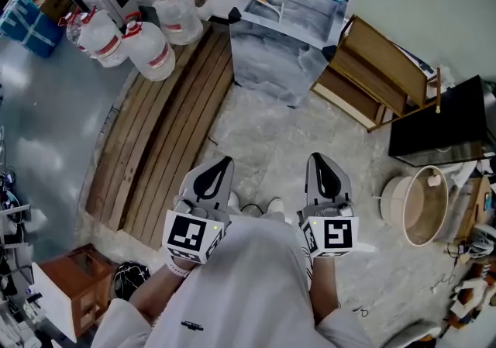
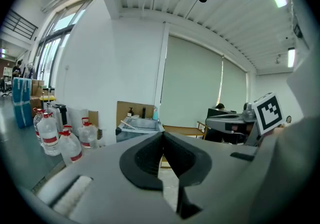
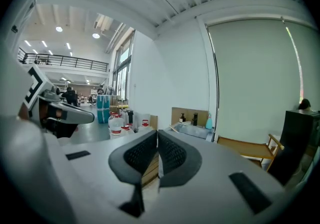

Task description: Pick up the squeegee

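Observation:
The squeegee (image 1: 267, 2), a thin wooden handle with a pale crosspiece, lies in the grey stone basin (image 1: 256, 29) far ahead by the back wall. It shows small in the left gripper view (image 2: 130, 124) and the right gripper view (image 3: 175, 129). My left gripper (image 1: 221, 164) and right gripper (image 1: 319, 160) are held side by side at waist height, pointing toward the basin and well short of it. The left gripper (image 2: 163, 135) has its dark pads pressed together on nothing. The right gripper (image 3: 157, 135) is likewise shut and empty.
Several water jugs (image 1: 147, 48) stand at the back left beside a strip of wooden planks (image 1: 167, 129). A wooden rack (image 1: 380, 71) and a black box (image 1: 442, 122) are at the right, with a round tub (image 1: 422, 203) near it. A brown cabinet (image 1: 74, 284) sits at the lower left.

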`<state>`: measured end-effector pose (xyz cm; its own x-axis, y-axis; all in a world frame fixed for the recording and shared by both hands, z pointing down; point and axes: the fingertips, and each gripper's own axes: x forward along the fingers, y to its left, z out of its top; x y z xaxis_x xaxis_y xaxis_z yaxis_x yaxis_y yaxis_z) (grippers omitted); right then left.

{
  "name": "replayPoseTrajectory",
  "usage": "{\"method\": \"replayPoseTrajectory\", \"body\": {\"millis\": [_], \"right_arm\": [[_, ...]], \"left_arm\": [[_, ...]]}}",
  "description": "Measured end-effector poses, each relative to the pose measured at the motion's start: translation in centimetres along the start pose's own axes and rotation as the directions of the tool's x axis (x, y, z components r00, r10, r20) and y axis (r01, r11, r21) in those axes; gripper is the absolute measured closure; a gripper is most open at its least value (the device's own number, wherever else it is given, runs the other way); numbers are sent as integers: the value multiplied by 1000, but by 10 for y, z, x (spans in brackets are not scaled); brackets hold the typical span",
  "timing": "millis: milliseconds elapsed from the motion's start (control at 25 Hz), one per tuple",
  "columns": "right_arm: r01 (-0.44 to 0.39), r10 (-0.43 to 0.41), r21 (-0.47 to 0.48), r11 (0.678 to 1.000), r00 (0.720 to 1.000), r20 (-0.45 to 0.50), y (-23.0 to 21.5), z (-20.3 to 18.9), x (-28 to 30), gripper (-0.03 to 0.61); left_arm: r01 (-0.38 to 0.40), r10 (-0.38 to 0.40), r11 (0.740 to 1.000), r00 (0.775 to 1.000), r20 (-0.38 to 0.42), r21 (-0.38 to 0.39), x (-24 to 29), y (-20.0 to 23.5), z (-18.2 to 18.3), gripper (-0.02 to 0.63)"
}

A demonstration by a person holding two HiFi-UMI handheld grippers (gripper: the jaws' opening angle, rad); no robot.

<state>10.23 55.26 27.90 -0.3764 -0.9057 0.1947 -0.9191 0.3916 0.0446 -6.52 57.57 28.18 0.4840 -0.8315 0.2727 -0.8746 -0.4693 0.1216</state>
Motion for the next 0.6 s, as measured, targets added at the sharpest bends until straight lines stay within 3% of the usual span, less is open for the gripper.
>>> {"method": "replayPoseTrajectory", "body": {"millis": [400,600], "right_arm": [[1,-1,26,1000,1000,-12,60,2,42,572],[6,-5,27,1000,1000,-23,57,3,69,572]], "left_arm": [[-19,19,1000,1000,8,-19,-26,79,-9,609],[-22,22,999,1000,6,-29,-9,102,-4,609]]}}
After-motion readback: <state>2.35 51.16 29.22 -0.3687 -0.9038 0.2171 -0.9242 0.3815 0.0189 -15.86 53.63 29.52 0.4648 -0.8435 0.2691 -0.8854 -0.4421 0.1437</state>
